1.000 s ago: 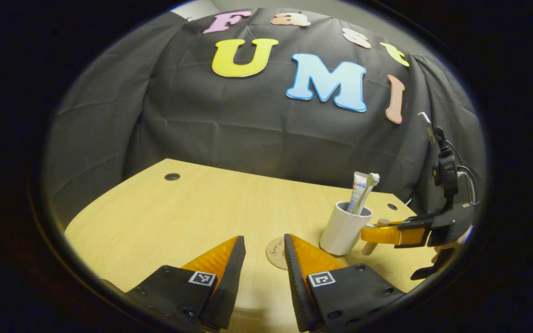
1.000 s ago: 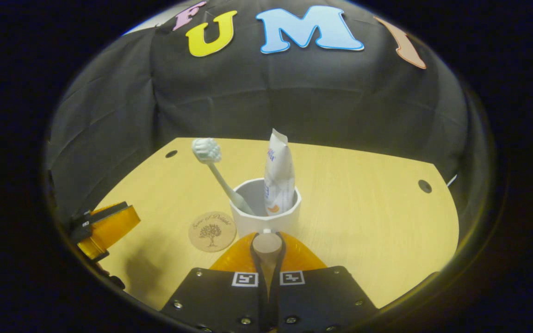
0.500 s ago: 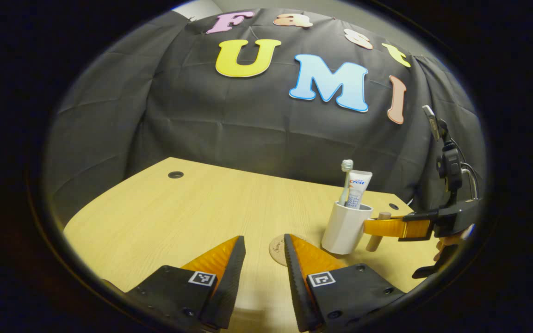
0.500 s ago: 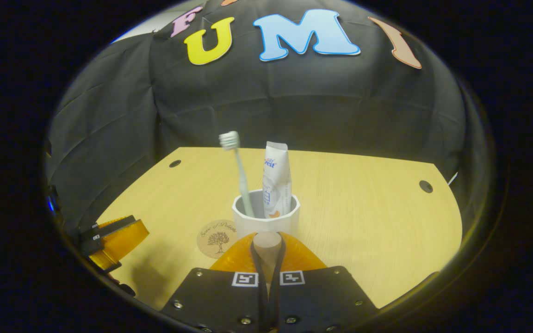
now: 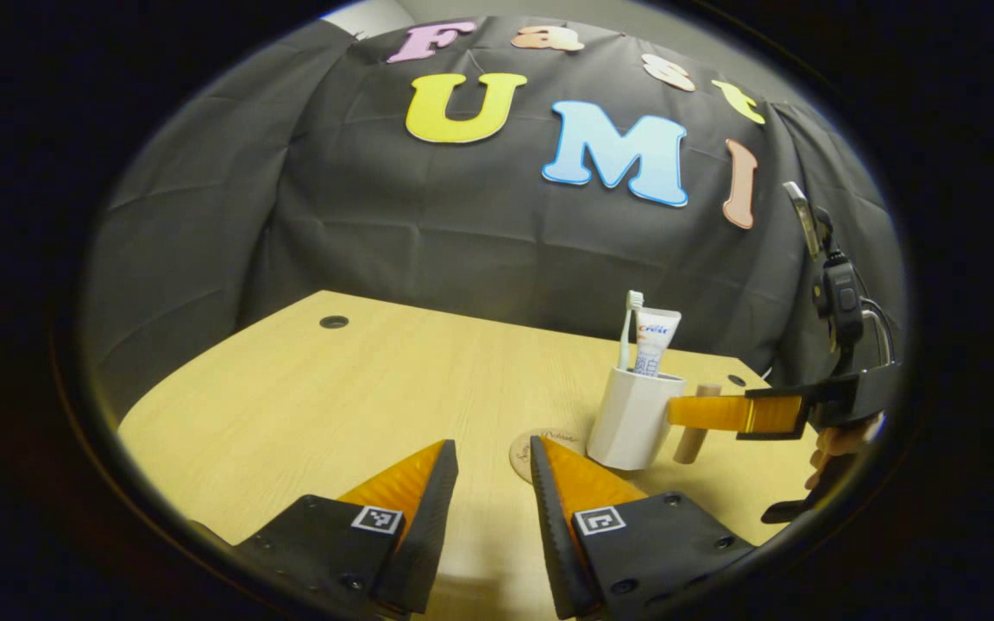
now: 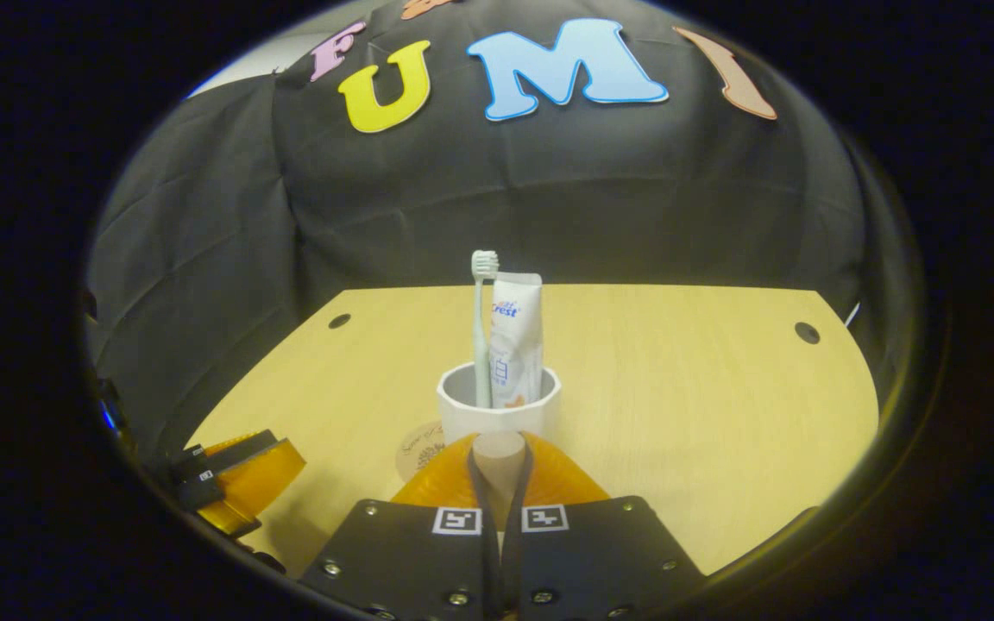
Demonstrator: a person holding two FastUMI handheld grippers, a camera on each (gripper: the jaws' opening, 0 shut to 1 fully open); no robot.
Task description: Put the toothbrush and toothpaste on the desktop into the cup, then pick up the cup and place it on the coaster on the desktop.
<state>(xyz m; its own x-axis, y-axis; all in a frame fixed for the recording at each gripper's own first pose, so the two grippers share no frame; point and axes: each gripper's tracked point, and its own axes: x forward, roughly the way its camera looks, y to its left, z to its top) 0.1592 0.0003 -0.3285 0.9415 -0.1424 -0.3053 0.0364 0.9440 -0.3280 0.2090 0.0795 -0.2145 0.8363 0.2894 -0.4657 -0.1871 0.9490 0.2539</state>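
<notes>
The left gripper view looks low across the desktop [image 5: 359,388] toward the wall. The right gripper view faces likewise, close behind the cup [image 6: 499,405]. Both share the cup.

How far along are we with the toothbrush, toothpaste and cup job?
Done: the toothbrush and toothpaste stand in the white cup. In hand: the right gripper is shut on the cup's wooden handle, carrying it by the coaster. Left: setting the cup squarely on the coaster and letting go.

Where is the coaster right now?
In the left gripper view, the coaster lies on the desk, just left of the cup held by the right gripper.
</notes>
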